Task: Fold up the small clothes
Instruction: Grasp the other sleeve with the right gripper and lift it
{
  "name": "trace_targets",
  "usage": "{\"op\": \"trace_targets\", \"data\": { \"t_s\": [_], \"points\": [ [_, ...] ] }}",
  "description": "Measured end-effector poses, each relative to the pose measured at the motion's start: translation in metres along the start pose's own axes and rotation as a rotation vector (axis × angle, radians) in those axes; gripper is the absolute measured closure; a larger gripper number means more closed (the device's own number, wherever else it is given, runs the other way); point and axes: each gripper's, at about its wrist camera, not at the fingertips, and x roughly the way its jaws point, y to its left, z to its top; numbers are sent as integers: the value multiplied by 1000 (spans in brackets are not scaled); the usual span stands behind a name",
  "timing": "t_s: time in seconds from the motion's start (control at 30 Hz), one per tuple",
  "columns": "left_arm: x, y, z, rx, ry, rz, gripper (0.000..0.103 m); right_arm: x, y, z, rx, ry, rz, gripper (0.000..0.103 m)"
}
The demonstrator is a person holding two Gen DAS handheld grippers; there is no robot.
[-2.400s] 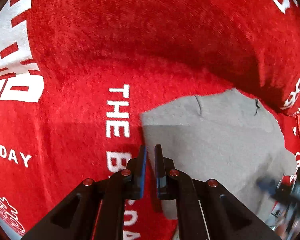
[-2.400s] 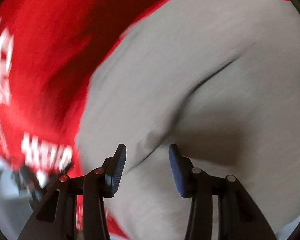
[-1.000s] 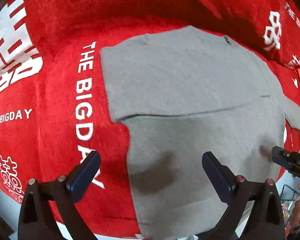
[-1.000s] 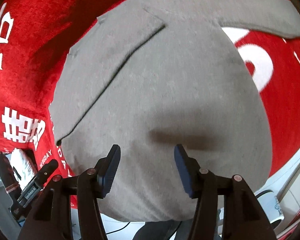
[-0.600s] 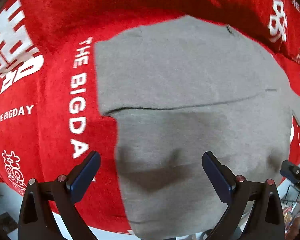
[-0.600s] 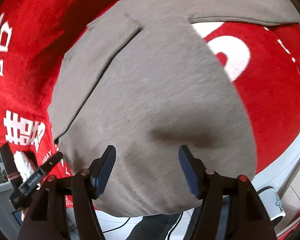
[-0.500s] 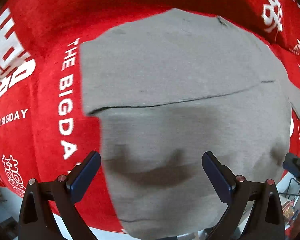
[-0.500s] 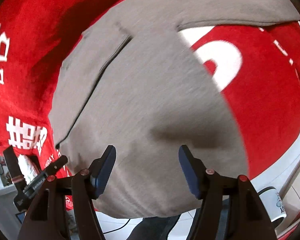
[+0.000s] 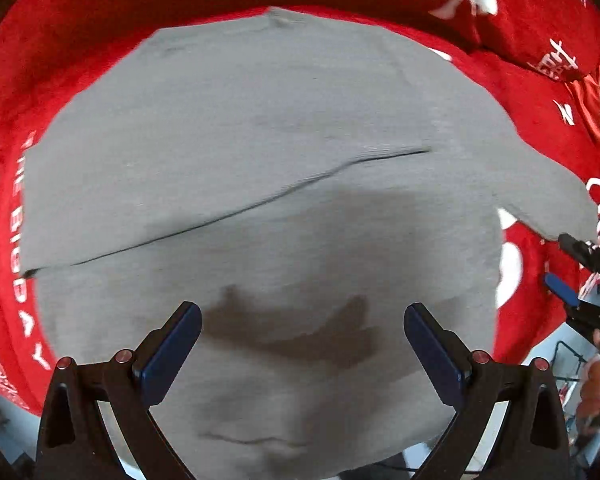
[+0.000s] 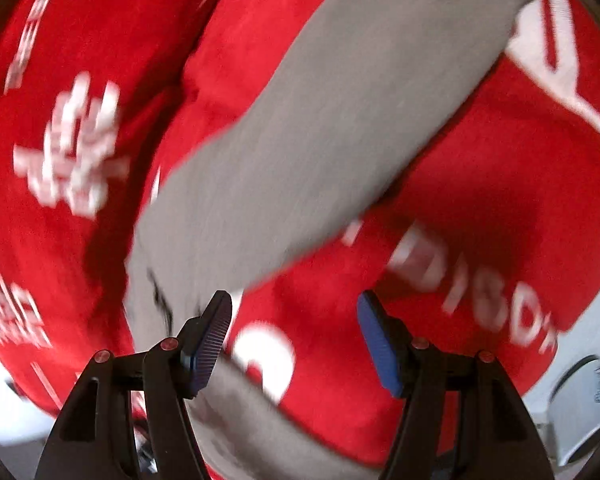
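Left wrist view:
left gripper (image 9: 302,334): we see its jaws spread wide at the bottom of the frame, nothing between the pads.
grey garment (image 9: 260,168): fills the centre, lying flat on the red cloth (image 9: 100,4), one flap folded across it.
right gripper (image 9: 580,276): at the right edge, state unclear from here.

Right wrist view:
right gripper (image 10: 294,334): jaws apart, having just been opening, gripping nothing.
grey garment (image 10: 320,140): its sleeve runs from upper right to lower left, blurred.
red cloth (image 10: 480,200): under everything.

We seem to be indoors, at a cloth-covered table.
We see a red printed tablecloth (image 9: 520,92), pale floor, and a white mug (image 10: 584,396) below its edge.
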Motion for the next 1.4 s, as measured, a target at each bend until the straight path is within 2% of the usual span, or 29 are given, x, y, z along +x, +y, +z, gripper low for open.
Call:
{"op": "trace_targets", "data": {
  "t_s": [0.23, 0.43, 0.63, 0.73, 0.8, 0.87, 0.93, 1.07, 1.13, 1.3, 1.4],
  "points": [
    [11, -38, 18, 9, 11, -3, 2, 7, -38, 53, 163, -17, 107, 34],
    [13, -54, 29, -3, 4, 17, 2, -11, -49, 76, 233, -114, 212, 34],
    [12, -55, 33, -23, -10, 27, 2, -7, -51, 89, 307, -96, 271, 34],
    [12, -57, 35, -37, -25, 38, 2, -2, -44, 93, 311, -72, 266, 35],
    [6, -50, 32, -57, -31, 41, 2, -3, -42, 96, 328, -73, 237, 51],
    [4, -45, 31, -76, -37, 50, 2, -4, -41, 97, 340, -74, 227, 92],
    [3, -39, 29, -90, -38, 48, 2, -3, -38, 99, 336, -68, 234, 94],
    [-3, -23, 23, -108, -64, 55, 2, -2, -7, 100, 216, -42, 301, 94],
    [-5, -11, 21, -121, -75, 63, 2, 1, 21, 96, 125, -18, 331, 94],
    [-6, 24, 13, -176, -82, 58, 2, 11, 112, 69, -129, 34, 392, 94],
    [-11, 46, 7, -203, -88, 57, 2, 26, 172, 38, -316, 73, 384, 94]
  ]
}}
